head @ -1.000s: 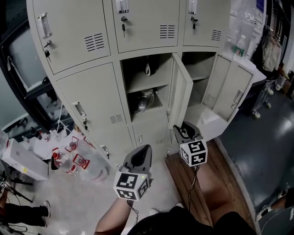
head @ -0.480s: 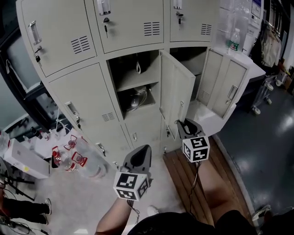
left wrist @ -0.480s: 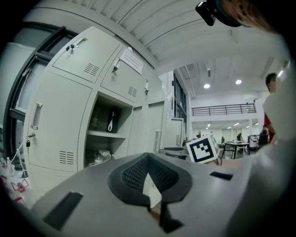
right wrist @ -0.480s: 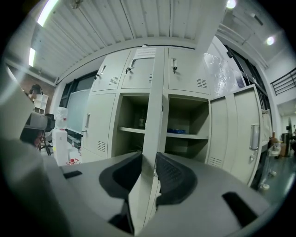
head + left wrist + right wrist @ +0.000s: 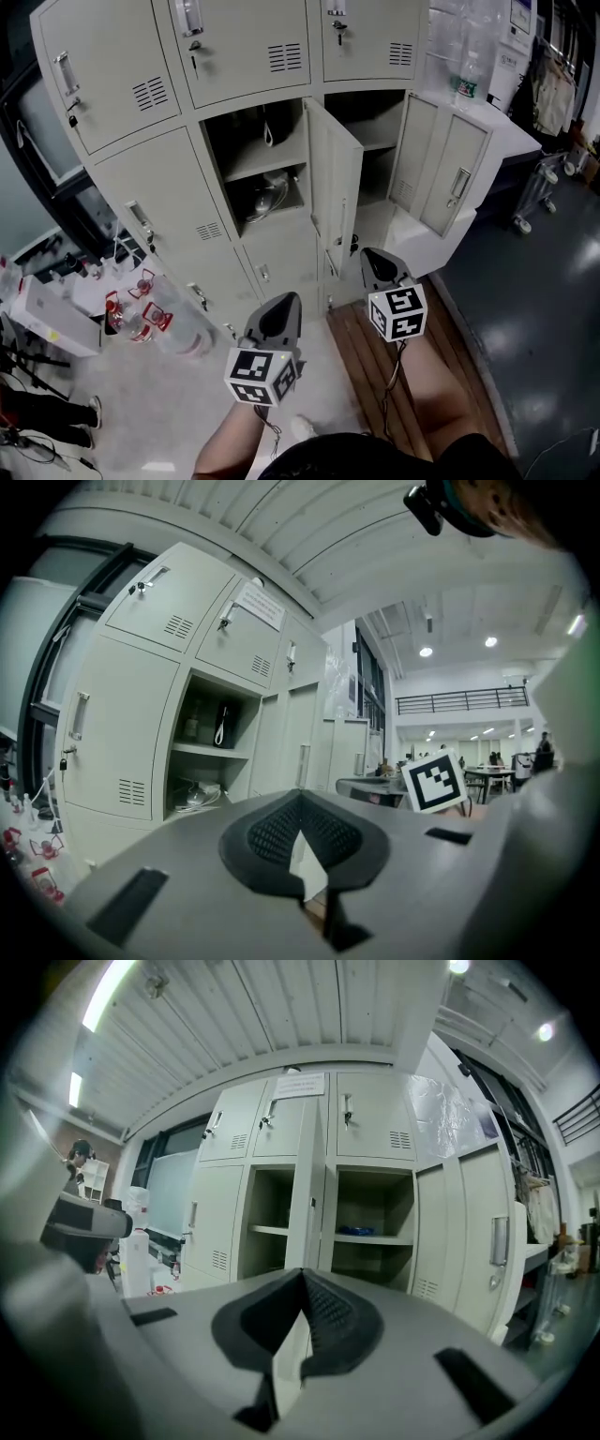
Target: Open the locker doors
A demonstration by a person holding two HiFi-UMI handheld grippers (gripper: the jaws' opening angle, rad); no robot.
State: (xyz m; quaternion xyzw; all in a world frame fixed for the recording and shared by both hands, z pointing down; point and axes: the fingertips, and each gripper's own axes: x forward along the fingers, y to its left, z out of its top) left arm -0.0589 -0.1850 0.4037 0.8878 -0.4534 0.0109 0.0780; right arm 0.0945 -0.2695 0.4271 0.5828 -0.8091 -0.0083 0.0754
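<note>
open doors: the centre door [image 5: 336, 202] and the right door [image 5: 441, 173] of the middle row stand swung out.
shut doors: the left door [image 5: 178, 211] beside them, and the top row.
left gripper [image 5: 286, 305]: pressed together, empty, well short of the lockers.
right gripper [image 5: 373, 258]: its jaws have just been closing and now meet on nothing.
advice: probably the left door is next. Spread the jaws before reaching, pinch its handle [image 5: 139, 217] squarely, and pull along the door's swing.

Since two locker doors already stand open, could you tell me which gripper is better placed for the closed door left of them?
Probably the left gripper: it sits nearer that closed door; the right gripper faces the open doors.
</note>
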